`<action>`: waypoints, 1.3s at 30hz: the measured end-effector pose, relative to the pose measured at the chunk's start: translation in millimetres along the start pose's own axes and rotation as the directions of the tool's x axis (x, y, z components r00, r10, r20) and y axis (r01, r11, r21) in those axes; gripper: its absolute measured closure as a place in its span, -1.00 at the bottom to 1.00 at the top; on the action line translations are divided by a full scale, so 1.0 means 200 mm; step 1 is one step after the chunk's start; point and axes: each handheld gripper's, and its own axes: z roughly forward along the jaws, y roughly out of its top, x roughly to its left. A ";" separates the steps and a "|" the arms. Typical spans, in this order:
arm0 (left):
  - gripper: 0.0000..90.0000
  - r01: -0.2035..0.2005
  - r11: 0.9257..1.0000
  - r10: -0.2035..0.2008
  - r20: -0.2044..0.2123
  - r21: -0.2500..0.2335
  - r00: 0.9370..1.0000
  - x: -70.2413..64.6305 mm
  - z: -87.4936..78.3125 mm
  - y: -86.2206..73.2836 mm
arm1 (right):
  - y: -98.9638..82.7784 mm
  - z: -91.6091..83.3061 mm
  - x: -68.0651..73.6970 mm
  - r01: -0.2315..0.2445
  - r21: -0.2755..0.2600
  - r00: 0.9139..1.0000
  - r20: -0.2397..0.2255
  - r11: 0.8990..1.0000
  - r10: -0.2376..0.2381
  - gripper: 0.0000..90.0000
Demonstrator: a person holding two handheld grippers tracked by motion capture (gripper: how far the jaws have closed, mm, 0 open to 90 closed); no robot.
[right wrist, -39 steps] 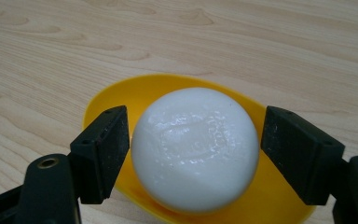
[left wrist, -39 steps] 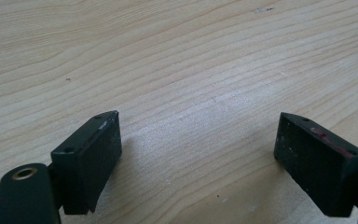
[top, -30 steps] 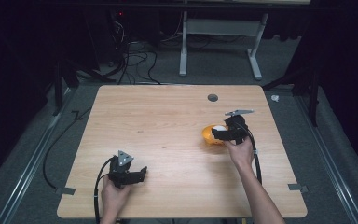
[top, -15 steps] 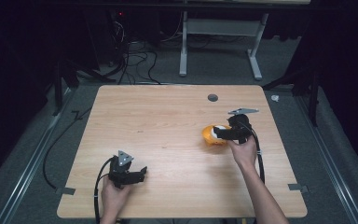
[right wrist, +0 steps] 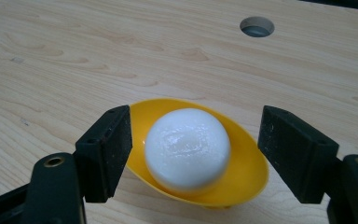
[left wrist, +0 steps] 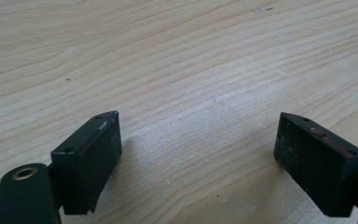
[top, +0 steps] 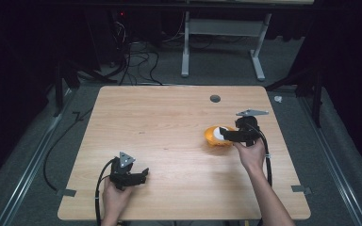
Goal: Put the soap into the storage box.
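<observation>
A yellow bowl (top: 210,137) sits right of the wooden table's middle, with a white ball (top: 218,134) in it. My right gripper (top: 225,133) points left at the bowl from its right side. In the right gripper view the ball (right wrist: 189,147) rests in the bowl (right wrist: 249,175), and my right gripper (right wrist: 198,119) is open, its jaws standing wide on either side of the ball without touching it. My left gripper (top: 140,174) rests near the table's front left. It (left wrist: 200,135) is open over bare wood with nothing between its jaws.
A round cable hole (top: 215,98) is in the tabletop (top: 160,122) behind the bowl. Cables trail from both grippers to the front edge. A desk frame (top: 221,33) and floor cables stand beyond the far edge.
My right gripper has drawn back slightly to the right, away from the bowl. The bowl, the ball and the left gripper have stayed put.
</observation>
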 end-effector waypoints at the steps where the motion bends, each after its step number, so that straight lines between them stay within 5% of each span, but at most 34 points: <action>1: -0.66 0.000 1.000 0.000 0.000 0.000 1.000 0.00 0.00 0.00 | 0.00 -0.01 0.00 0.003 -0.005 1.000 0.001 1.000 -0.003 -0.40; 39: -0.66 -0.001 1.000 0.001 -0.001 0.000 1.000 0.00 0.00 0.00 | -0.11 -0.19 -0.10 -0.016 -0.062 1.000 0.020 0.998 0.017 -0.38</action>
